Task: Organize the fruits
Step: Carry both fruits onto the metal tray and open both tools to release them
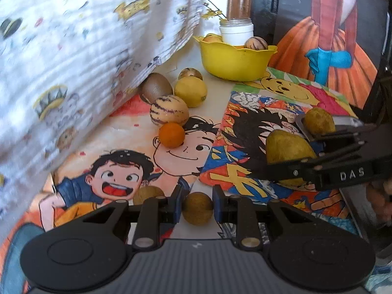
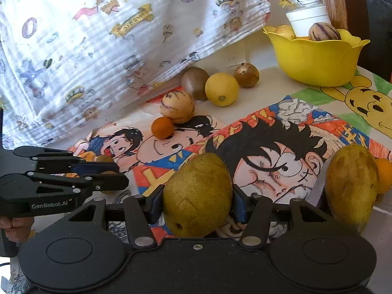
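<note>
— Right wrist view first: what is the right tool [image 2: 197,202] doing?

— It is clamping on a green pear [image 2: 197,194], a blue pad pressing each flank, low over the cartoon drawings [image 2: 281,147] covering the bench.

— And the left tool [image 1: 197,207]?

— Its pads are gripping a small brown round fruit [image 1: 197,208]; a longan, perhaps, though the fisheye is blurring it.

— What is lying around them?

— A mango [image 2: 351,186] is sitting just right of the pear. Further back an orange [image 2: 162,127] is touching a striped melon [image 2: 177,106], with a kiwi [image 2: 194,82] and a lemon [image 2: 221,89] behind. A yellow bowl [image 2: 316,58] is standing at the far right, holding some fruit already, beside a patterned cloth [image 2: 110,36].
</note>
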The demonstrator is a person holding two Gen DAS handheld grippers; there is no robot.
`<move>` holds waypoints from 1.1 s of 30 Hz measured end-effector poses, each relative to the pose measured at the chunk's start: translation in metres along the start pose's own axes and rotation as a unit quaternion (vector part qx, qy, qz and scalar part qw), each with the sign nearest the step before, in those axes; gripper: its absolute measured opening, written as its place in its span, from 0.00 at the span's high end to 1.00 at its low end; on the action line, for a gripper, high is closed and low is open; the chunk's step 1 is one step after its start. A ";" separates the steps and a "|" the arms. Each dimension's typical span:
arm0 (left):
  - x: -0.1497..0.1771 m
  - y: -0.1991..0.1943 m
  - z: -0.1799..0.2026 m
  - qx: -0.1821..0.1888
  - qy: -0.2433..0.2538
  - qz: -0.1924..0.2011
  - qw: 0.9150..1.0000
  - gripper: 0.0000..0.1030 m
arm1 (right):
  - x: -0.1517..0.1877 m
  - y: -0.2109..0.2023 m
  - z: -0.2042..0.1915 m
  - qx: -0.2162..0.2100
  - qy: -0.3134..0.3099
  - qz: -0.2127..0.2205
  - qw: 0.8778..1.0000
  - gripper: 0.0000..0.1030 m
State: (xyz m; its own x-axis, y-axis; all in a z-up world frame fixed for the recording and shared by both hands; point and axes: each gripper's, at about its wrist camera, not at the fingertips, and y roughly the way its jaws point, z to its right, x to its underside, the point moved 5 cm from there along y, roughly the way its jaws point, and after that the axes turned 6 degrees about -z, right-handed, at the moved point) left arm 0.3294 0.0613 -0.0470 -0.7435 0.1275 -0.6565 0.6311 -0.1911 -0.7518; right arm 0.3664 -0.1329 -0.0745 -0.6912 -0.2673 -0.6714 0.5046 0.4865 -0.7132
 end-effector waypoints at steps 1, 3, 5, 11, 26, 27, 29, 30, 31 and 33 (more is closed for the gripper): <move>0.000 -0.001 0.000 0.001 -0.003 0.002 1.000 0.73 | 0.001 -0.002 0.000 -0.004 0.002 0.002 1.000 0.44; 0.000 -0.004 0.003 0.003 -0.006 0.006 1.000 0.73 | 0.003 -0.008 0.000 -0.012 0.006 0.007 1.000 0.44; -0.001 -0.007 0.006 0.008 -0.008 0.010 1.000 0.73 | 0.004 -0.016 0.001 -0.021 0.015 0.013 1.000 0.44; -0.008 -0.014 0.027 0.024 -0.012 0.025 0.999 0.73 | 0.011 -0.049 0.003 -0.025 0.025 0.035 0.999 0.44; -0.037 -0.011 0.121 0.080 -0.005 0.047 0.996 0.73 | 0.037 -0.145 0.084 0.079 0.040 0.083 0.993 0.44; -0.039 -0.009 0.128 0.083 -0.004 0.047 0.995 0.73 | 0.036 -0.146 0.092 0.087 0.042 0.083 0.992 0.44; -0.043 -0.004 0.143 0.089 0.002 0.048 0.995 0.73 | 0.036 -0.147 0.109 0.102 0.042 0.084 0.990 0.44; -0.044 -0.002 0.149 0.090 0.005 0.048 0.995 0.73 | 0.036 -0.146 0.116 0.109 0.040 0.083 0.990 0.44; -0.045 0.001 0.156 0.092 0.007 0.048 0.995 0.73 | 0.036 -0.145 0.123 0.116 0.037 0.083 0.989 0.44; -0.046 0.007 0.167 0.096 0.014 0.047 0.994 0.73 | 0.037 -0.142 0.134 0.124 0.035 0.081 0.988 0.44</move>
State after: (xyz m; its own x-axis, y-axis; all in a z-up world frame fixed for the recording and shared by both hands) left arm 0.3316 -0.1084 -0.0118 -0.6747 0.1268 -0.7271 0.6422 -0.3846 -0.6630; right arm 0.3388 -0.3231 -0.0251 -0.6201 -0.1404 -0.7718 0.7173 0.2969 -0.6303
